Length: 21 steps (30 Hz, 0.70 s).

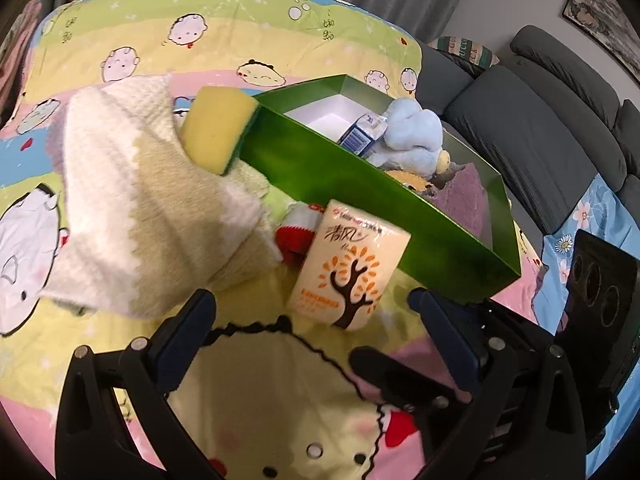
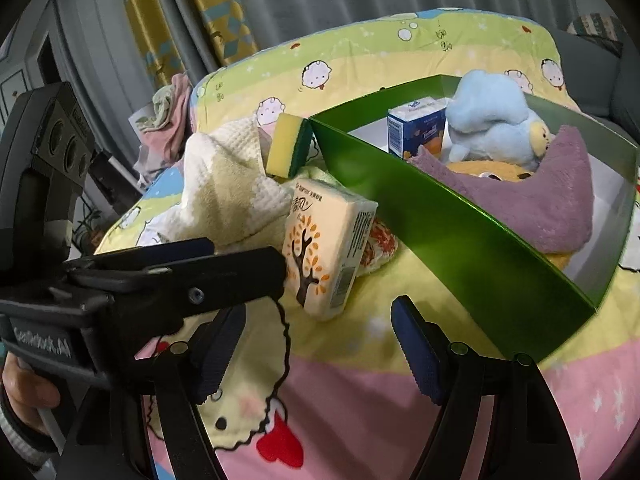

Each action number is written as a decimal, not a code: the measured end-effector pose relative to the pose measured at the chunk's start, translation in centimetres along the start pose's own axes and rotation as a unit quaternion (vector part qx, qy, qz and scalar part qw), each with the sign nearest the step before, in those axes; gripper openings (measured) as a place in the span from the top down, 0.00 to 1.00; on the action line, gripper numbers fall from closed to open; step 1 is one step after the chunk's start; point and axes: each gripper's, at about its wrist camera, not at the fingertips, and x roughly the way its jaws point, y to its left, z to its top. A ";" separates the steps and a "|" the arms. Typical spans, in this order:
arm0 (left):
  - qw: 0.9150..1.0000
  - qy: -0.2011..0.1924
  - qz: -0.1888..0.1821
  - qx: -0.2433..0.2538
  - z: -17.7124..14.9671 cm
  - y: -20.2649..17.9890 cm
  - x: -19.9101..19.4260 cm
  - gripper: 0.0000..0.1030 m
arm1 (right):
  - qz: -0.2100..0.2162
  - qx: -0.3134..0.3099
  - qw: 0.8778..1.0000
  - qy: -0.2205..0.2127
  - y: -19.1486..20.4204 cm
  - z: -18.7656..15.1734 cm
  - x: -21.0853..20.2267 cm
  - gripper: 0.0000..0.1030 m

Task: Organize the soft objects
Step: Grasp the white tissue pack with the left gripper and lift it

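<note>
Both hand-held grippers hang empty over the soft things not yet in the green box.

The cream tissue pack [image 1: 349, 265], at the lower centre of the left wrist view, leans against the green box [image 1: 340, 184], probably waiting to be lifted in; it bears an orange-leaved tree and Chinese writing too blurred to make out. A red and white knitted piece [image 1: 295, 232] is tucked behind it, with the yellow sponge [image 1: 218, 130] propped on the box corner and the waffle towel [image 1: 132, 184] heaped at the left. Inside the box already lie a blue tissue pack [image 2: 416, 128], a blue plush toy [image 2: 492, 116] and a purple cloth [image 2: 532, 192]. The left hand-held gripper [image 1: 312, 316] stands wide with nothing between its jaws; the right hand-held gripper [image 2: 316, 328] likewise. All rests on a cartoon bedspread [image 2: 360, 400].
</note>
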 end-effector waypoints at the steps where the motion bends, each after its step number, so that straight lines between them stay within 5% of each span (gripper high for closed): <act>1: 1.000 0.001 -0.001 0.002 0.1 -0.1 0.3 0.02 | -0.001 -0.001 1.000 0.001 0.0 0.2 0.2 0.25; 9: 1.000 0.017 -0.017 0.019 1.2 -1.1 2.3 0.11 | -0.001 0.000 1.000 0.003 -0.1 1.4 1.6 0.36; 11: 0.999 0.019 -0.023 0.017 1.3 -1.1 2.5 0.20 | 0.001 0.006 1.000 0.000 -0.3 1.6 1.7 0.40; 13: 0.999 0.026 -0.035 0.012 1.4 -0.9 2.9 0.41 | 0.003 0.011 1.000 0.000 -0.5 1.7 1.9 0.44; 16: 0.998 0.037 -0.047 0.000 1.5 -0.7 3.4 0.42 | 0.004 0.010 1.000 0.010 -0.4 1.7 2.5 0.58; 21: 0.998 0.037 -0.053 -0.003 1.3 -0.6 3.4 0.42 | 0.014 0.011 1.000 0.010 -0.6 1.6 2.6 0.66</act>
